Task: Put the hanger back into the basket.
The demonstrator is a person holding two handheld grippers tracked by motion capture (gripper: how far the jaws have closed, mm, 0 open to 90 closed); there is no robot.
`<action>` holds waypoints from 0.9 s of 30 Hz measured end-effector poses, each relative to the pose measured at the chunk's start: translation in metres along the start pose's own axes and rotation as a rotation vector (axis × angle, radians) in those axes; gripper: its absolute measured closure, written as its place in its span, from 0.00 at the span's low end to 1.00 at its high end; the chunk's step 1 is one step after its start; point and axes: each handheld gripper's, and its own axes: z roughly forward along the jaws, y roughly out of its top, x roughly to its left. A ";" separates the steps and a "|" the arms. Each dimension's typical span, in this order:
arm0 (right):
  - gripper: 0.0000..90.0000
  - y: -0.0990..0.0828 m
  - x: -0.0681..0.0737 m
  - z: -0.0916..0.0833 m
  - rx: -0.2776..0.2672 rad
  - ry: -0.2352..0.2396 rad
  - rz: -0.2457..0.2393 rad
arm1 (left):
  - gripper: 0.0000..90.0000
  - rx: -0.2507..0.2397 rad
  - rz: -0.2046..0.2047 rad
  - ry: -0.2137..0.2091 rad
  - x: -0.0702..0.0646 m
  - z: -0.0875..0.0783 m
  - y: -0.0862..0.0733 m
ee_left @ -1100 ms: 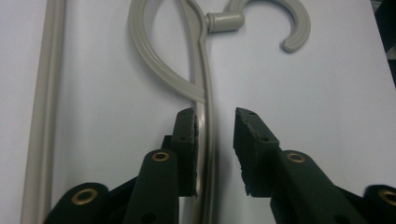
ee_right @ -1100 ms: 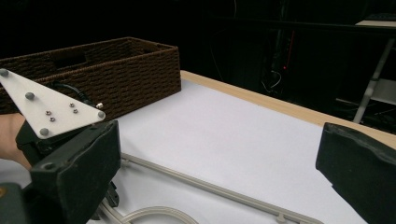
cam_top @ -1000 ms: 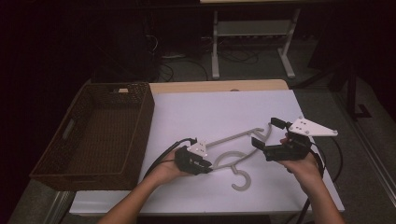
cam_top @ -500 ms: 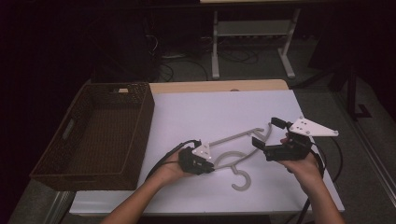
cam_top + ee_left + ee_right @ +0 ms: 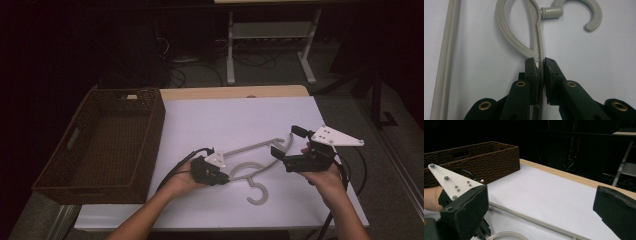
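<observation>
In the high view, a grey hanger [image 5: 255, 165] lies flat on the white desk [image 5: 225, 120] between the two hands, right of a brown woven basket [image 5: 107, 145]. The left hand-held gripper [image 5: 223, 176] meets the hanger's left arm; the right hand-held gripper [image 5: 287, 142] hovers over its other end, jaws spread wide.

The left gripper view adds the grip itself: the pads [image 5: 533, 72] are pinched tight on the hanger's thin arm, its hook [image 5: 592, 15] lying beyond.

The right gripper view shows its jaws wide apart with nothing between them, above the hanger's straight bar [image 5: 529, 218].
</observation>
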 end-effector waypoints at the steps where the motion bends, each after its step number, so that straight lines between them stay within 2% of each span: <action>1: 0.00 0.000 0.000 0.000 -0.001 -0.001 0.003 | 0.91 0.000 0.001 0.000 0.000 -0.001 0.000; 8: 0.00 0.001 0.000 -0.001 -0.012 -0.007 0.003 | 0.91 -0.020 -0.004 0.013 0.000 -0.009 0.004; 10: 0.00 0.001 -0.001 -0.002 -0.017 -0.008 -0.008 | 0.91 -0.043 -0.011 0.019 0.000 -0.015 0.005; 18: 0.00 0.002 0.000 -0.003 -0.019 -0.011 0.002 | 0.91 -0.098 -0.009 0.045 0.001 -0.034 0.009; 23: 0.00 0.003 -0.002 -0.003 -0.027 -0.014 -0.016 | 0.91 -0.129 -0.028 0.050 0.000 -0.041 0.011; 24: 0.00 0.003 -0.001 -0.004 -0.020 -0.015 -0.002 | 0.91 -0.141 -0.037 0.052 0.001 -0.046 0.012; 27: 0.00 0.003 -0.001 -0.004 -0.021 -0.016 0.002 | 0.92 -0.158 -0.041 0.060 0.001 -0.050 0.013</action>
